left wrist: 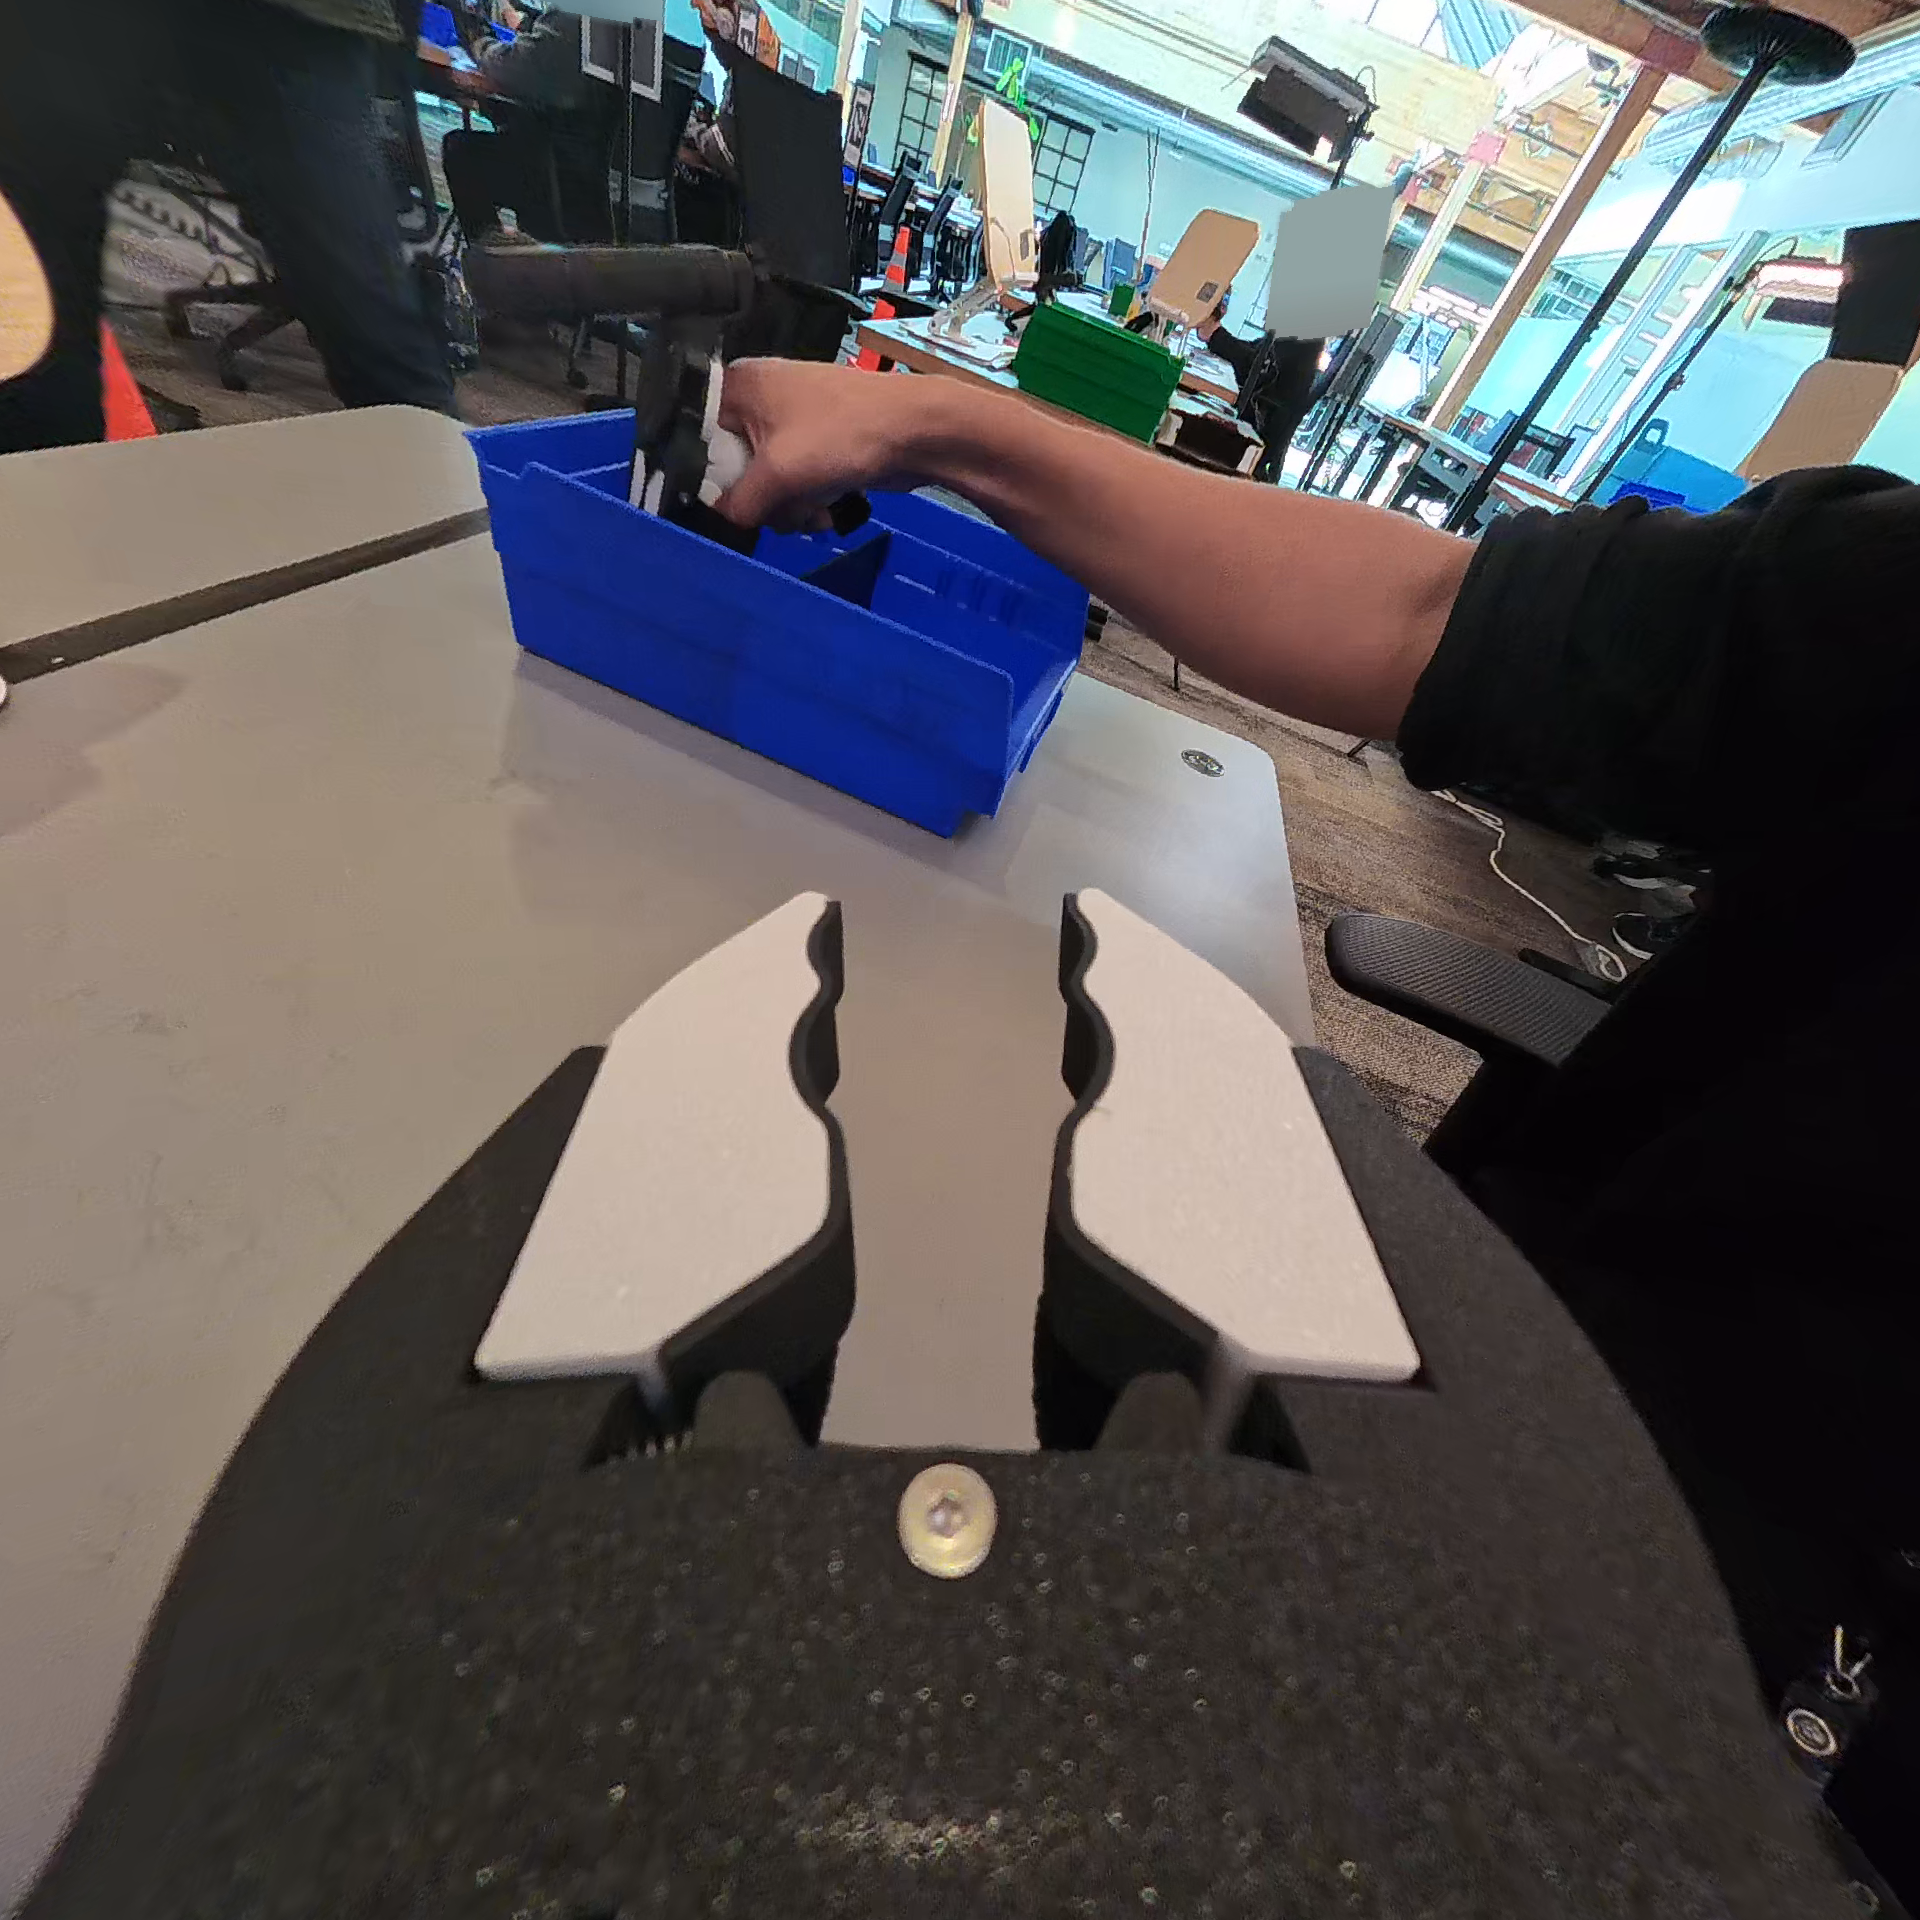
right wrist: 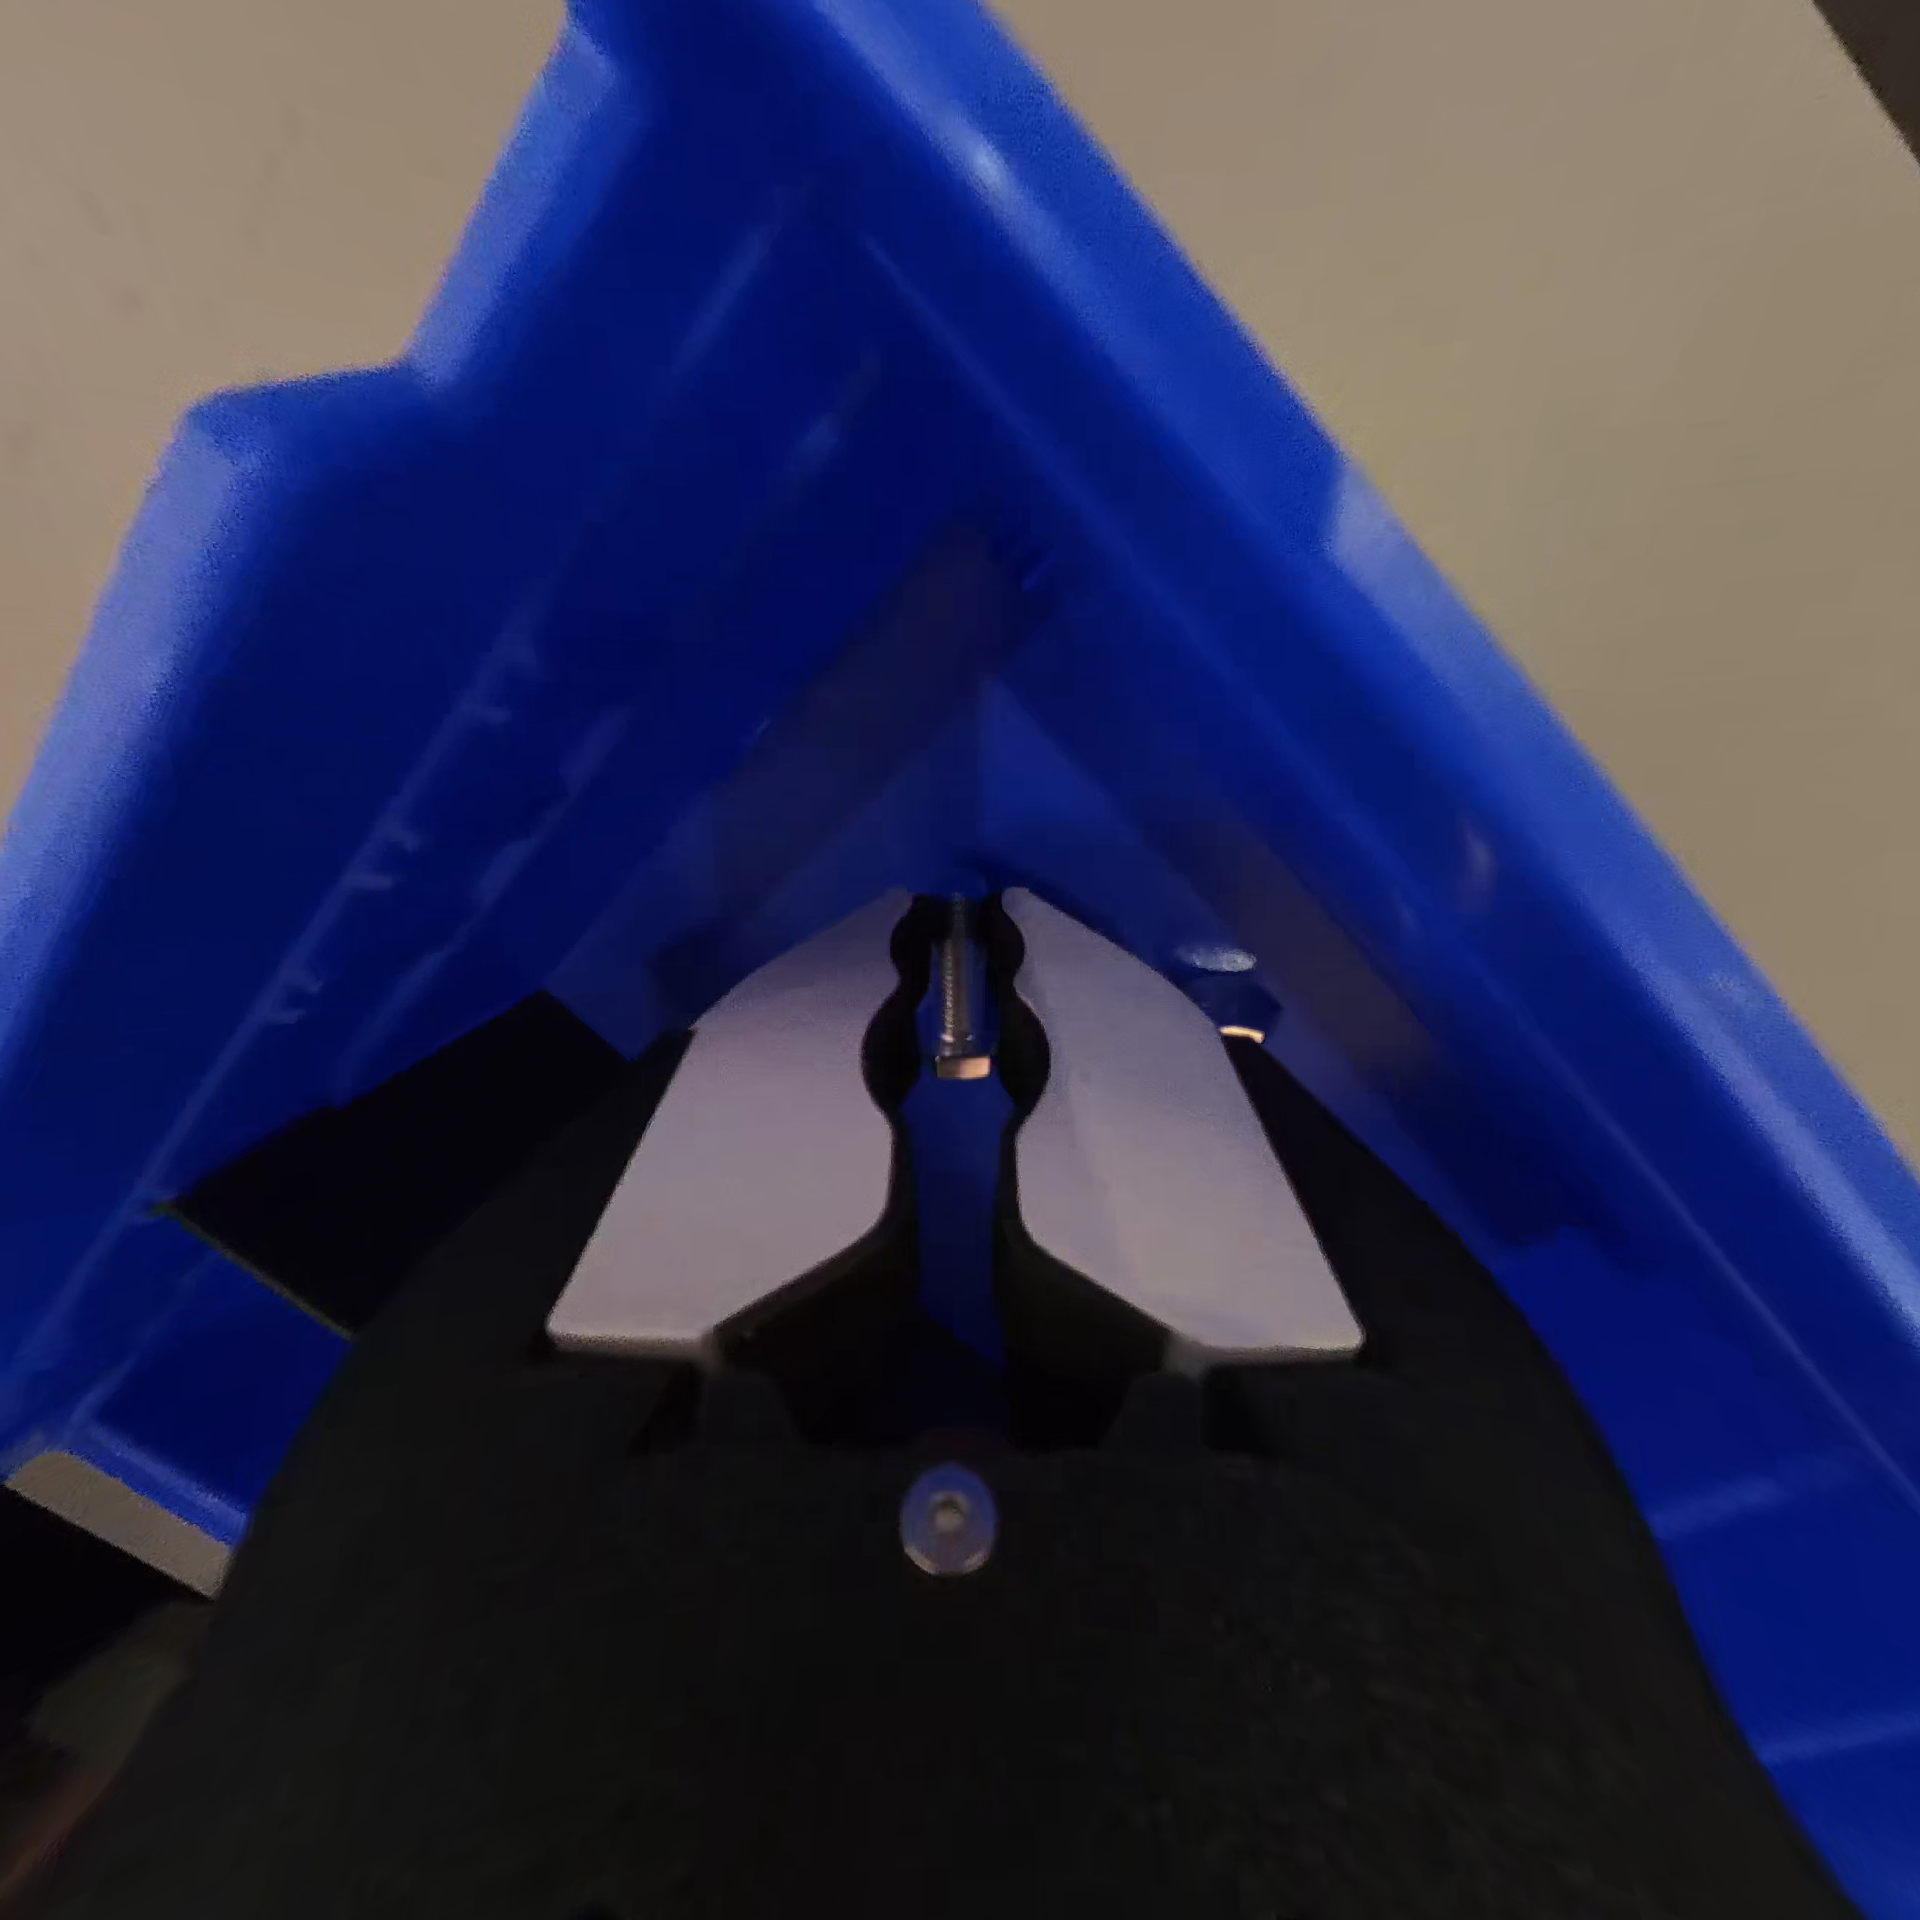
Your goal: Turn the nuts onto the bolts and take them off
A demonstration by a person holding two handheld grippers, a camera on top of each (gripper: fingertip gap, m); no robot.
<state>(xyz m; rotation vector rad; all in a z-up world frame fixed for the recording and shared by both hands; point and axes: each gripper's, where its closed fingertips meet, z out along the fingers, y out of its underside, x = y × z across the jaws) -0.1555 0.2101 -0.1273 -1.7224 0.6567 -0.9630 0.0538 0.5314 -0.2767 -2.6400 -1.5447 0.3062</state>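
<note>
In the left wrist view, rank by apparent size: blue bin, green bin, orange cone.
1. blue bin, largest
2. green bin
3. orange cone, smallest

The green bin and cone stand farther back, so true sizes are unsure.

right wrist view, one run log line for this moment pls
right gripper: inside blue bin, jaws around bolt, grip unconfirmed | left gripper: open, empty, over table
</note>
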